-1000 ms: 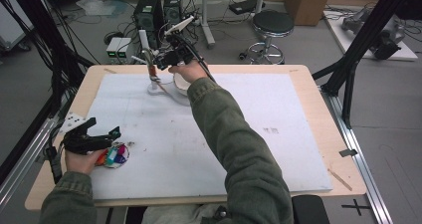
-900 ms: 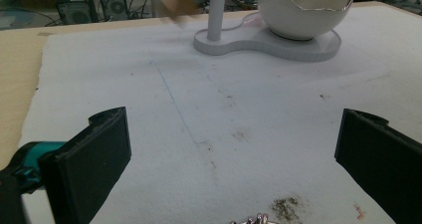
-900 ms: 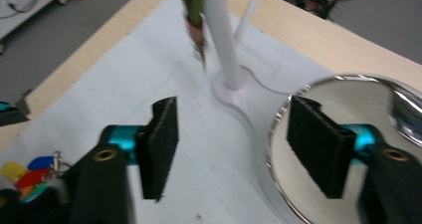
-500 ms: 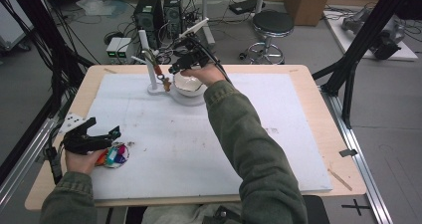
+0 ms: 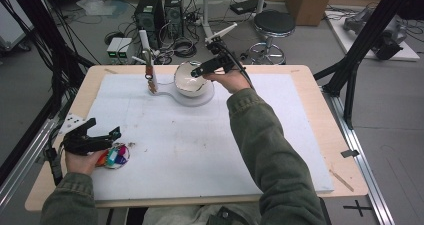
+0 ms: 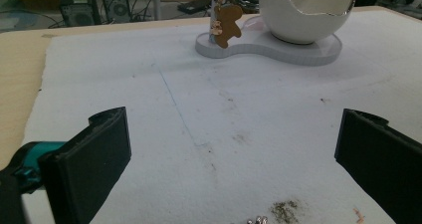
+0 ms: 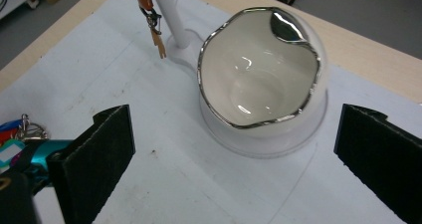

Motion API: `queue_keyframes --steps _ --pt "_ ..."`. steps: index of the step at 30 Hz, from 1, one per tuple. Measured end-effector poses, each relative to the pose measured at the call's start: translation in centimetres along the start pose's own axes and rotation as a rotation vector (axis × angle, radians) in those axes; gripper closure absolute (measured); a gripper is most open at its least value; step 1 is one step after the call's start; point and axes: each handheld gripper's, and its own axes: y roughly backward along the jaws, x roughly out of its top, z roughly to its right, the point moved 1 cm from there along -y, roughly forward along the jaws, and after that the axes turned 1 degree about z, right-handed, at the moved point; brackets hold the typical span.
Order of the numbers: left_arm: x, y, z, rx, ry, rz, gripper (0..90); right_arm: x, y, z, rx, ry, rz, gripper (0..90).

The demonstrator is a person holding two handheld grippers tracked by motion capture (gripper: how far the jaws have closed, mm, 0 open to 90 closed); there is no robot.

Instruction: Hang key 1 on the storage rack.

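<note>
My right gripper (image 5: pixel 196 73) hung just above the bowl (image 5: pixel 191 78), and its jaws had just been opening; they stood wide with nothing between them. In the right gripper view the bowl (image 7: pixel 259 87) lay right under the jaws: one bowl, white and glossy, shaped like a broken eggshell with a wavy silver rim, and I could look into its hollow. The left gripper view showed the same bowl (image 6: pixel 306 12) from the side only, round and smooth, far ahead of my left gripper (image 6: pixel 231 154).

Beyond the bowl, to its side, one thin white post (image 7: pixel 171 15) rose from the same flat white base (image 6: pixel 278 47). One small brown bear-shaped charm (image 6: pixel 226 25) hung on it.

My left gripper (image 5: pixel 102 137) was well apart from the right one, near my side of the table (image 5: pixel 320 100), its two black jaws also wide and holding nothing. Just beside it lay a bunch of coloured tags (image 5: pixel 116 156). The white mat (image 5: pixel 190 145) under all looked soft and a little stained.
</note>
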Motion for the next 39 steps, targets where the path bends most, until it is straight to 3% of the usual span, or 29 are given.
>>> queue_keyframes --steps 6,11,21,23,26,31,39 --pt "0.0 0.1 0.0 0.000 -0.005 0.000 1.7 -1.7 1.9 1.7 -0.053 -0.019 0.010 1.7" --pt "0.0 0.1 0.1 -0.002 -0.009 -0.004 1.7 -3.1 3.4 2.8 -0.054 -0.044 0.039 1.7" --pt "0.0 0.0 0.1 -0.005 -0.008 -0.011 1.7 -5.9 5.5 4.3 -0.068 -0.059 0.044 1.7" --pt "0.0 0.0 0.1 -0.004 -0.008 -0.011 1.7 -6.4 5.9 4.5 -0.092 -0.051 0.047 1.8" --pt "0.0 0.0 0.1 -0.003 -0.007 -0.010 1.7 -7.2 6.5 4.7 -0.077 -0.056 0.058 1.7" --pt "0.0 0.0 0.1 -0.003 -0.006 -0.009 1.7 -8.5 7.4 4.8 -0.111 -0.060 0.047 1.8" --pt "0.0 0.0 0.1 -0.003 -0.001 -0.006 1.7 -10.8 8.5 5.4 -0.114 -0.087 0.067 1.8"
